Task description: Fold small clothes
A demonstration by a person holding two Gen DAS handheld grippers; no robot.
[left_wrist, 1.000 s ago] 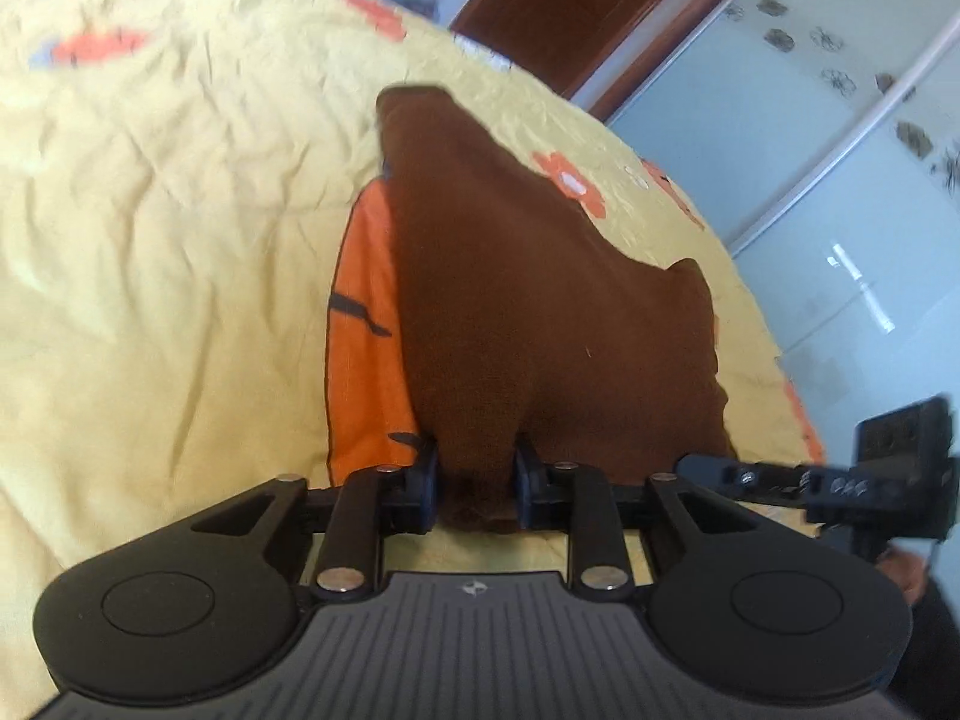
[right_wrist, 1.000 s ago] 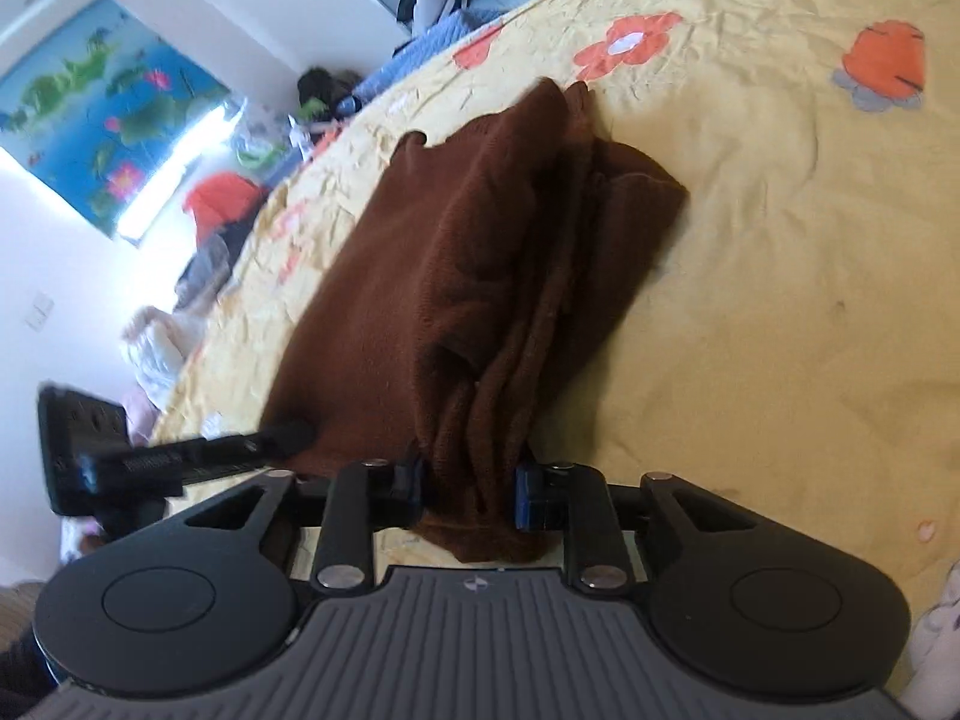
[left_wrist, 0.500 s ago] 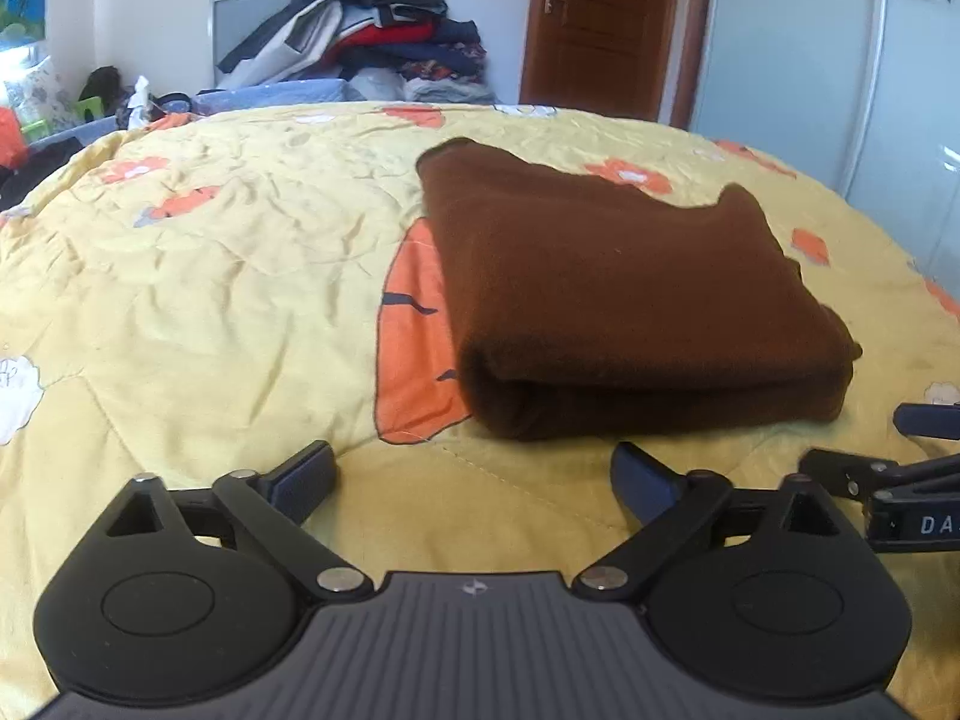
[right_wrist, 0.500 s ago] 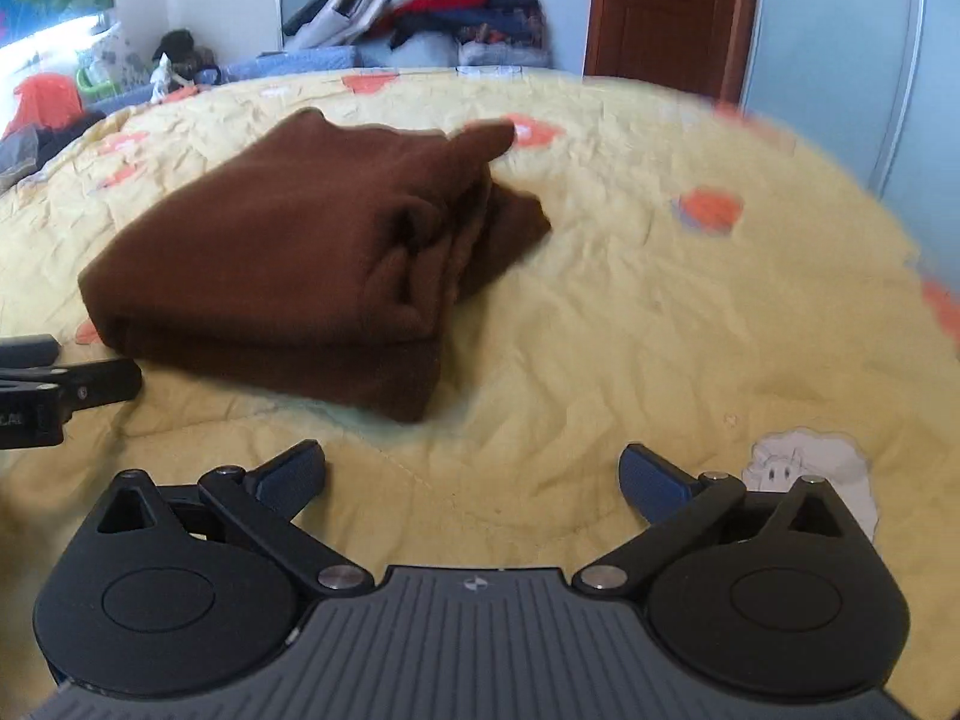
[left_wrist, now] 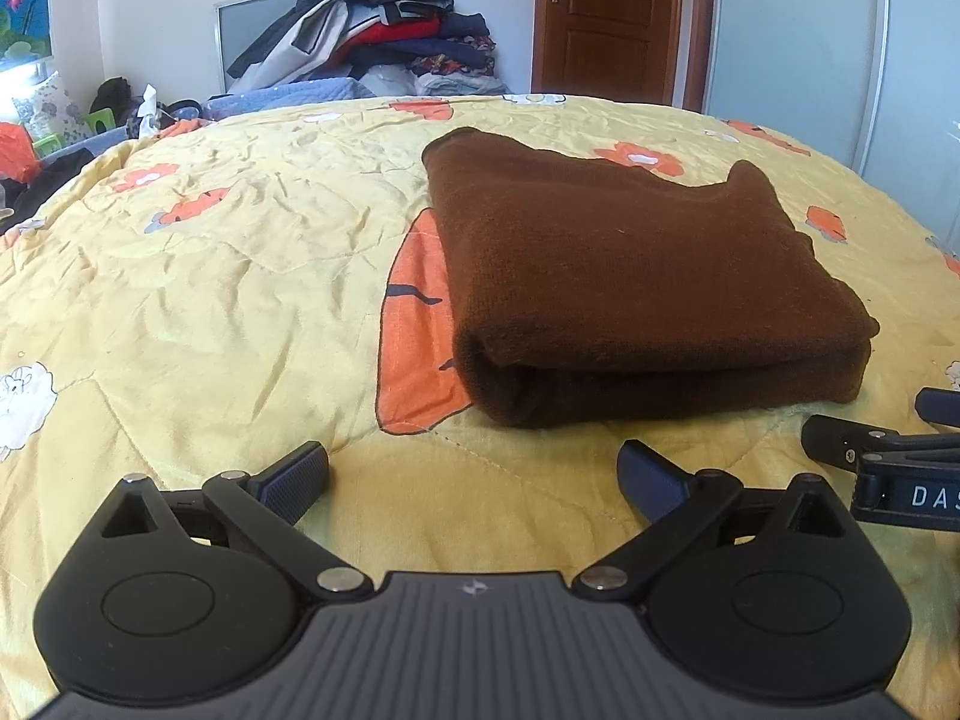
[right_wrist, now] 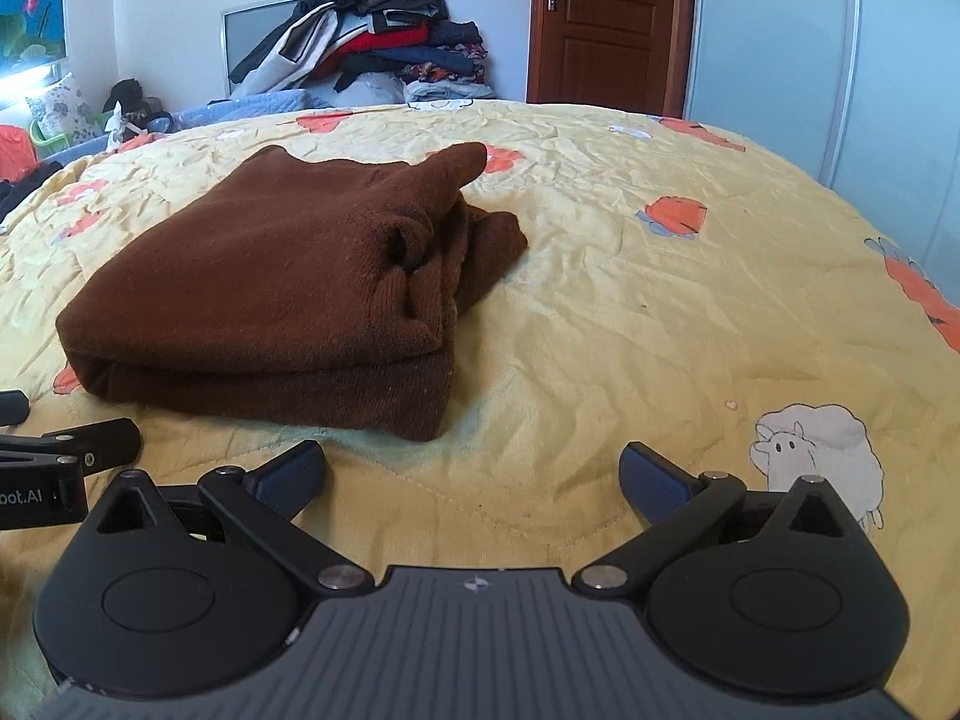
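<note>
The brown garment (left_wrist: 636, 276) is laid as a thick folded bundle on the yellow patterned bedspread (left_wrist: 210, 276), its rounded fold edge turned toward both cameras. Its near left corner is seen to cover part of an orange print. The left gripper (left_wrist: 474, 474) is held just short of that edge with its jaws spread wide and nothing between them; the right gripper (right_wrist: 471, 474) is likewise spread wide and empty, just short of the bundle's right corner. Both sets of jaws have just been opening, and the cloth has been let go. The fold in hand is judged complete. On the right side, loose layers are left bunched, so a tidying tuck may be called for, or another piece taken from the heap of clothes (left_wrist: 372, 30) behind the bed.
</note>
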